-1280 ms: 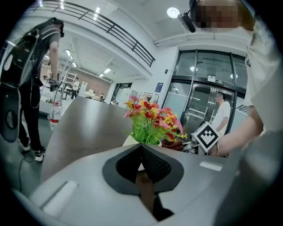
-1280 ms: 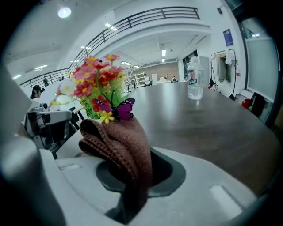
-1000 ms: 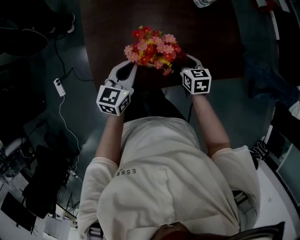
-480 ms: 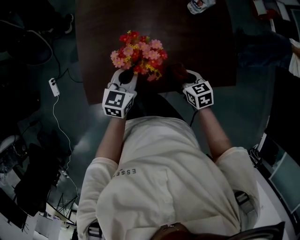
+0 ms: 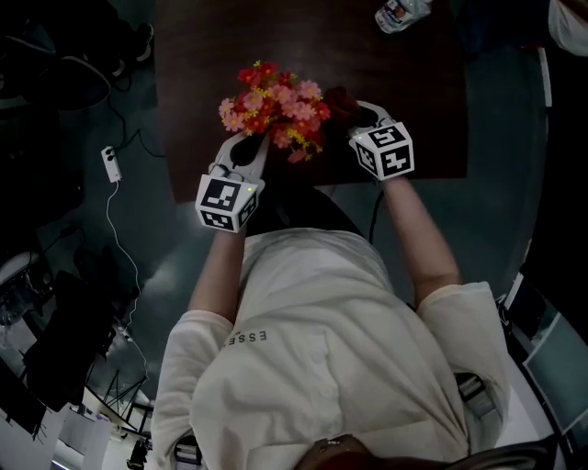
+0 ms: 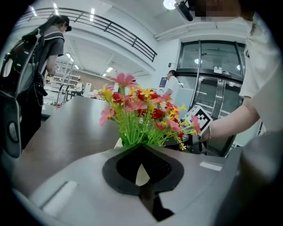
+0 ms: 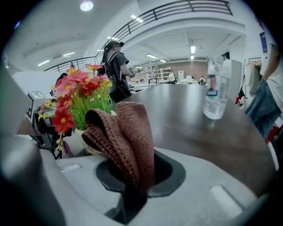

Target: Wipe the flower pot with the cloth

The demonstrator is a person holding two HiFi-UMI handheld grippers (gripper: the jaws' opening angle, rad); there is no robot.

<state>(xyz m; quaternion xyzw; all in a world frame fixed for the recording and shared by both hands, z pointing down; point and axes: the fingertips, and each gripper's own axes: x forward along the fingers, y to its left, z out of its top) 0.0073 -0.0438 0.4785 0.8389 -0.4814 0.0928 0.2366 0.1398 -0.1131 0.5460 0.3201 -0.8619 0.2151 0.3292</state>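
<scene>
We had the left hand-held gripper (image 6: 140, 147) clenched on the flower pot (image 6: 142, 175) rim and the right hand-held gripper (image 5: 360, 114) grasping the brown cloth (image 7: 128, 137) just right of it.

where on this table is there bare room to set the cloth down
Bare: the dark table beyond the flower pot, and the stretch from there across to the water bottle. Crowded: the near edge, where the left gripper and the right gripper, holding the cloth, flank the pot.

Both forearms reach forward. The left claw (image 5: 248, 147) has its jaws together, and the right claw (image 5: 358, 114) pinches the cloth (image 7: 126, 132).
</scene>
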